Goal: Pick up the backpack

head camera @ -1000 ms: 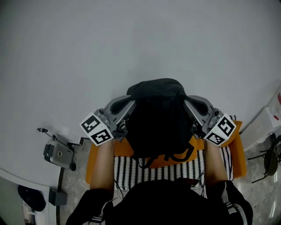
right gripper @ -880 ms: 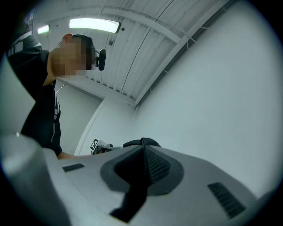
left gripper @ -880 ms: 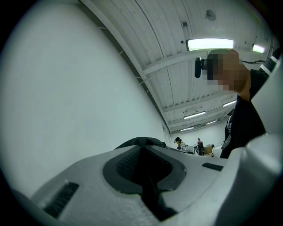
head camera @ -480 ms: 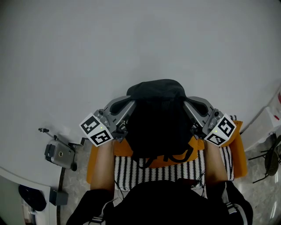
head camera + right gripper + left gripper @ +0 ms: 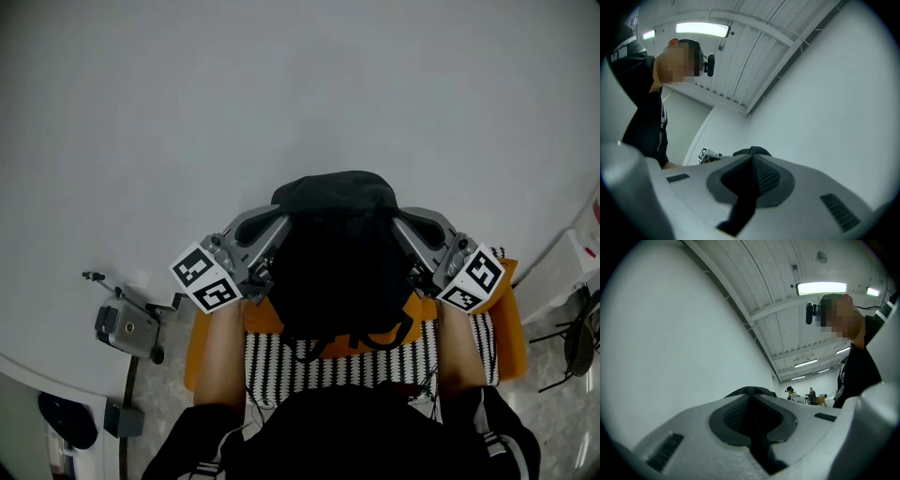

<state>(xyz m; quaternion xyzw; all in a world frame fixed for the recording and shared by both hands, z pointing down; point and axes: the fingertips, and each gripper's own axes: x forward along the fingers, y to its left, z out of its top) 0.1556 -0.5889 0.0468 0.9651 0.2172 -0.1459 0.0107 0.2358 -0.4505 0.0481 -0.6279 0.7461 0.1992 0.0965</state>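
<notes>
Head view: the only print to make out was the black-and-white square markers on each gripper's cube [image 5: 204, 277]. The backpack [image 5: 337, 253] was black, soft and matte, with a rounded dome at one end. Its long axis ran away from the person, dome end toward the white table [image 5: 281, 94] and loose strap loops at the near end. It sat between the two grippers, just in front of the person's chest, over the table's near edge and an orange seat [image 5: 511, 328] laid with black-and-white striped cloth [image 5: 281, 366]. The grey moulded left gripper [image 5: 279, 228] met its left flank and the right gripper [image 5: 400, 225] its right flank. A small grey camera [image 5: 125, 327] on a clamp stood at the table's left edge

Left gripper view: the smooth grey jaws stood almost together, their dark meshed pads pinching a black strip of the backpack. The dome showed just past the tips. A long lamp [image 5: 821, 288] shone on a ribbed ceiling

Right gripper view: these jaws were likewise nearly closed on black backpack fabric, which bulged beyond the tips. White print on the person's black shirt [image 5: 647, 126] was too small to read
</notes>
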